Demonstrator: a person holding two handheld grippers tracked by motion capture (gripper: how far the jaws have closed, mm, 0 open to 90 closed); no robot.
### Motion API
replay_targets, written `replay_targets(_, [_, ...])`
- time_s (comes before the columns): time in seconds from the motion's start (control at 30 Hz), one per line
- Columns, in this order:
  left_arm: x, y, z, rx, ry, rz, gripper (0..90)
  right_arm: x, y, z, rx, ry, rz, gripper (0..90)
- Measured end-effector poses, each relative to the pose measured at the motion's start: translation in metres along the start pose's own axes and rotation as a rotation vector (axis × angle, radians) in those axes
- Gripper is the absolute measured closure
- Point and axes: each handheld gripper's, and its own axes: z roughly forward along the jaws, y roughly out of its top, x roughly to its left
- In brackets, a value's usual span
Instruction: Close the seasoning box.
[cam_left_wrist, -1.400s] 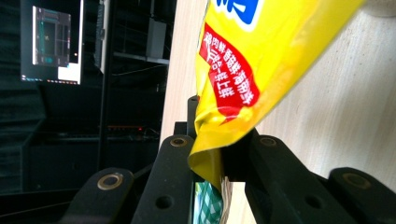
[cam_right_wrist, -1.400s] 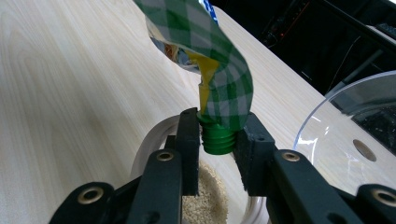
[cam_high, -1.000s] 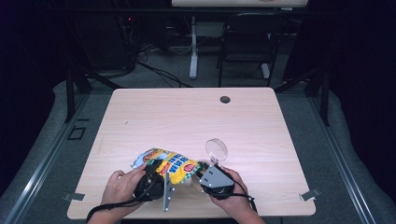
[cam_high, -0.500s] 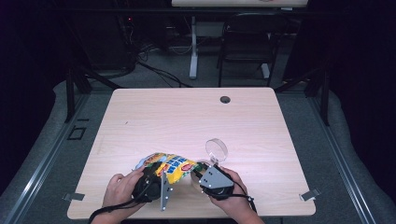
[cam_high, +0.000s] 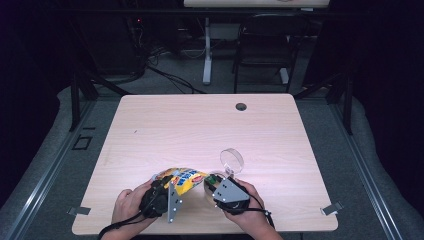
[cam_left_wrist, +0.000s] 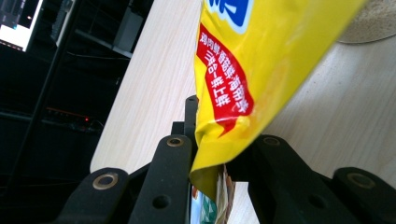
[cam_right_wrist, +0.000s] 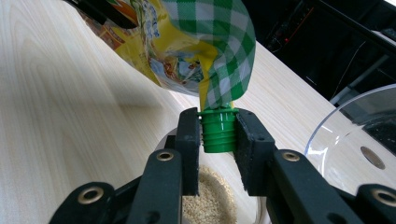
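Yellow pouch (cam_high: 184, 179) slung low over counter (cam_high: 200, 130), long axis spanning both hands: left gripper (cam_left_wrist: 212, 161) pinching bottom seam, right gripper (cam_right_wrist: 218, 133) clamped on green spout (cam_right_wrist: 218, 132).

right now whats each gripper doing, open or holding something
Left gripper: closed on the bottom edge of the yellow pouch.
Right gripper: closed on the pouch's green spout, above a container of grains.

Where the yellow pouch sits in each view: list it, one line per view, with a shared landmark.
High view: the yellow pouch lies near the table's front edge, between the two grippers.
Left gripper view: the pouch hangs from top centre down into the left gripper.
Right gripper view: top centre, its green spout clamped by the right gripper.
Shared landmark: the pale wooden table.
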Motion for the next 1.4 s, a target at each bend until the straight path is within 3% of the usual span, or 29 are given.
replay_targets(0.13, [-0.003, -0.003, 0.003, -0.03, -0.017, -0.057, 80.9, 0.001, 0.0, 0.0, 0.001, 0.003, -0.002, 72.6])
replay_targets(0.43, [-0.006, -0.007, 0.007, -0.032, -0.046, -0.081, 77.4, 0.001, 0.0, 0.001, 0.001, 0.007, -0.01, 72.5])
replay_targets(0.77, [-0.004, -0.013, 0.008, -0.052, -0.092, -0.152, 77.2, 0.003, 0.0, 0.001, -0.002, 0.011, -0.015, 72.5])
replay_targets(1.03, [-0.005, -0.017, 0.011, -0.08, -0.158, -0.198, 70.0, 0.003, 0.0, 0.001, -0.003, 0.012, -0.019, 72.5])
replay_targets(1.23, [-0.004, -0.021, 0.012, -0.105, -0.203, -0.268, 67.7, 0.003, 0.0, 0.001, -0.006, 0.013, -0.021, 72.5])
replay_targets(1.4, [-0.001, -0.024, 0.013, -0.114, -0.221, -0.317, 73.1, 0.004, 0.0, 0.001, -0.006, 0.015, -0.027, 72.3])
